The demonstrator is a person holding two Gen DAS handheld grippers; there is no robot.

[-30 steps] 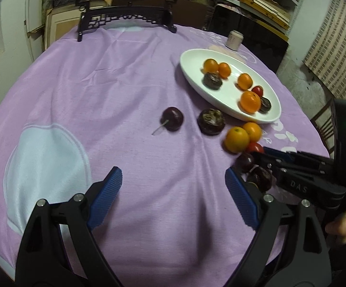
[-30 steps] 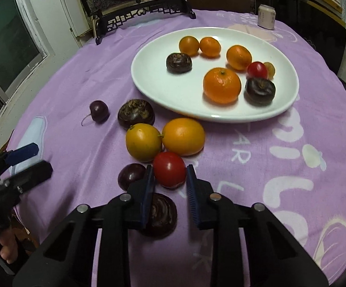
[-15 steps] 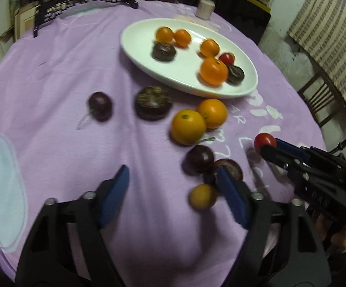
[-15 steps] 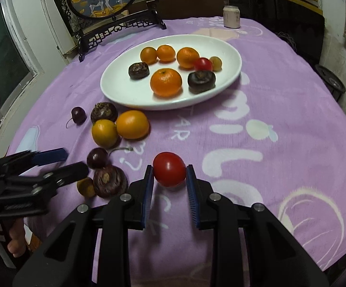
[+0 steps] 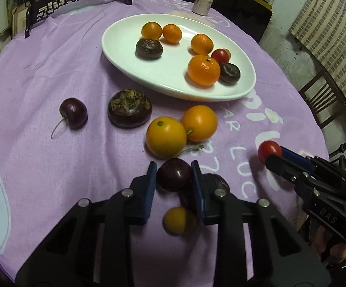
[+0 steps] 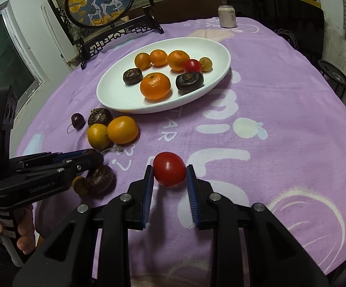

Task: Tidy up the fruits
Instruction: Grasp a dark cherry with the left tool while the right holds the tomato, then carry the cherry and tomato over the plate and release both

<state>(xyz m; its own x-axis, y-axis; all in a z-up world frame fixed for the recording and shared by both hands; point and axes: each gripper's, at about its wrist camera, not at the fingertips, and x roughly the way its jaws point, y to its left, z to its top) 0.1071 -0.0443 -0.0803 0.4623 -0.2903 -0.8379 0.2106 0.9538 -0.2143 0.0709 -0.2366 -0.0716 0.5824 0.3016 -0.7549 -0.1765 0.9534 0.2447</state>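
My left gripper (image 5: 173,176) is shut on a dark cherry (image 5: 174,177) just above the purple cloth; it also shows in the right wrist view (image 6: 87,156). My right gripper (image 6: 169,172) is shut on a red cherry tomato (image 6: 169,169), held above the cloth; it shows in the left wrist view (image 5: 269,150) too. A white oval plate (image 5: 163,76) holds several oranges, dark chestnuts and a tomato. Loose on the cloth lie two oranges (image 5: 165,136), a brown water chestnut (image 5: 129,108), another cherry (image 5: 73,113), a small yellow fruit (image 5: 175,220) and a dark chestnut (image 6: 100,179).
A carved black stand with a round deer picture (image 6: 99,2) stands at the table's far side. A drink can (image 6: 227,16) stands beyond the plate. A wooden chair (image 5: 326,100) is off the table's right edge.
My left gripper moved forward over the loose fruits and shut on the dark cherry. My right gripper lifted the tomato and carried it right, away from the pile.
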